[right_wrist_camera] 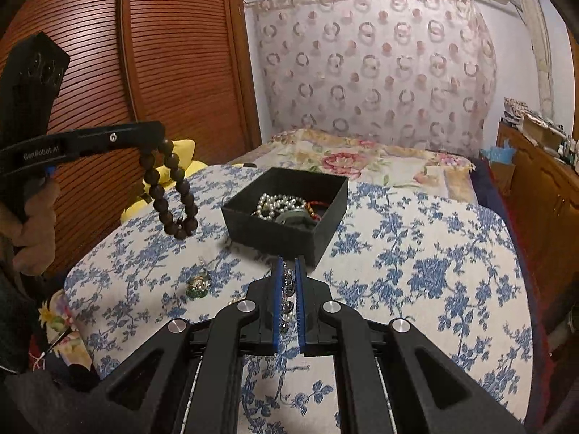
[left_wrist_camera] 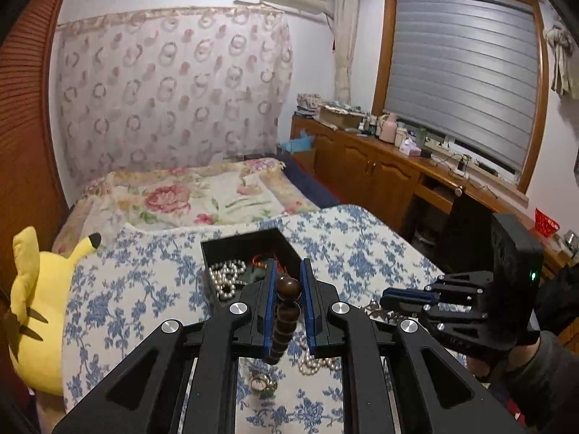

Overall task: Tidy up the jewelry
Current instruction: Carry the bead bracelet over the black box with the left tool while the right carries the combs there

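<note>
Left gripper [left_wrist_camera: 288, 284] clamped on bead bracelet [right_wrist_camera: 170, 188], hanging above quilt [right_wrist_camera: 416, 253] left of box [right_wrist_camera: 286, 231]. Right gripper [right_wrist_camera: 288, 271] pinched on silver chain [right_wrist_camera: 287, 300] just before box. Pearls [right_wrist_camera: 275, 204] inside.

I'm working in a home bedroom. There's a bed [left_wrist_camera: 202, 199] with floral covers, a yellow plush toy [left_wrist_camera: 32, 311], a slatted wooden wardrobe [right_wrist_camera: 152, 54] and a cluttered wooden sideboard [left_wrist_camera: 380, 166] beneath the window [left_wrist_camera: 466, 86].
</note>
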`<action>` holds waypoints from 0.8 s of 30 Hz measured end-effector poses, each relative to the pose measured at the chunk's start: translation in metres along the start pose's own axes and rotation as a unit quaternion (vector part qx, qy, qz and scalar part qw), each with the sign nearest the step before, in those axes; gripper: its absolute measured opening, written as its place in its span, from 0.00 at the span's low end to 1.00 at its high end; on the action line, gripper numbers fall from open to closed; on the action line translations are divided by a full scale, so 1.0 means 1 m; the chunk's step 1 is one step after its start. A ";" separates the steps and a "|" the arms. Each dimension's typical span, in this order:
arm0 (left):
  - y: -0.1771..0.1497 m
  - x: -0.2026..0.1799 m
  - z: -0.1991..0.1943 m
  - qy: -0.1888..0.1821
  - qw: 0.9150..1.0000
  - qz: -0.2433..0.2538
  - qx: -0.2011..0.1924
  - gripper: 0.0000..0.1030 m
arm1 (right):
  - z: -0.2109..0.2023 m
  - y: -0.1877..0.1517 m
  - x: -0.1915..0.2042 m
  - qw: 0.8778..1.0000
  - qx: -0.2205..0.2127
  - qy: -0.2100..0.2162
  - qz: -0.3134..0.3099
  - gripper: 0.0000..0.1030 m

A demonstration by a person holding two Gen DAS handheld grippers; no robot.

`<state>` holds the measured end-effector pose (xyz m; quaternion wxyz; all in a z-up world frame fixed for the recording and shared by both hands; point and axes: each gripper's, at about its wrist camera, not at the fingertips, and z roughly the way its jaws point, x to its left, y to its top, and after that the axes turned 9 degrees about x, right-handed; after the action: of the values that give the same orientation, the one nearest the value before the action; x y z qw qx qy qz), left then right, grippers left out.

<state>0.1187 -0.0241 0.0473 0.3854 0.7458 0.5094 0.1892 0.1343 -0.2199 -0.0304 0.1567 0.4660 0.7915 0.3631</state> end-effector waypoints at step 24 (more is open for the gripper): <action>0.055 0.034 0.058 0.026 0.999 -0.018 0.011 0.12 | 0.026 0.089 -0.011 0.998 -0.036 -0.046 -0.029 0.08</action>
<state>0.2058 -0.0254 0.0489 0.3672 0.7355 0.5348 0.1955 0.2112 -0.1914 0.0146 0.2197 0.4530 0.7832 0.3648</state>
